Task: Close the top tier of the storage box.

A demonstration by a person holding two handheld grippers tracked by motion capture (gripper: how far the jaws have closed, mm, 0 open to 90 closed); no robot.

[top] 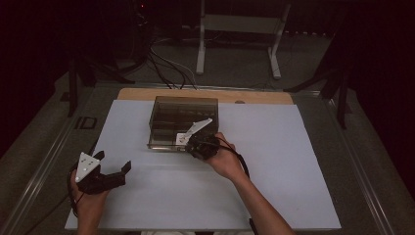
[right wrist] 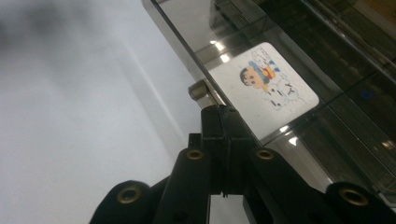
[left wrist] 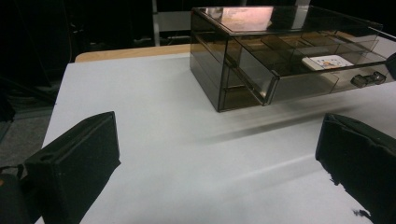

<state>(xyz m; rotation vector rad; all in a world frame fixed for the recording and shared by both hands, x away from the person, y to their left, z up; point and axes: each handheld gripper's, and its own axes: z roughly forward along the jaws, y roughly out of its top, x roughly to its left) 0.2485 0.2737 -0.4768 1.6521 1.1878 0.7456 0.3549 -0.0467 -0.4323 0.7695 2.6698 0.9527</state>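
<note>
Obstacle at far edge: a smoky clear drawer box (top: 185, 113) stands near the middle of the white worktop's (top: 293, 186) far edge, its top drawer (left wrist: 322, 74) pulled out toward the near side.
Drawer front: the right gripper (top: 193, 142) sits closed at the drawer's knob (right wrist: 201, 89), blocking the way in from the near side.
Left of the box: bare worktop out to the left edge.
Right of the box: bare worktop out to the right edge and far right corner.
Near edge: the middle is bare; the left gripper (top: 117, 172), jaws wide apart, takes up the near left corner.
</note>
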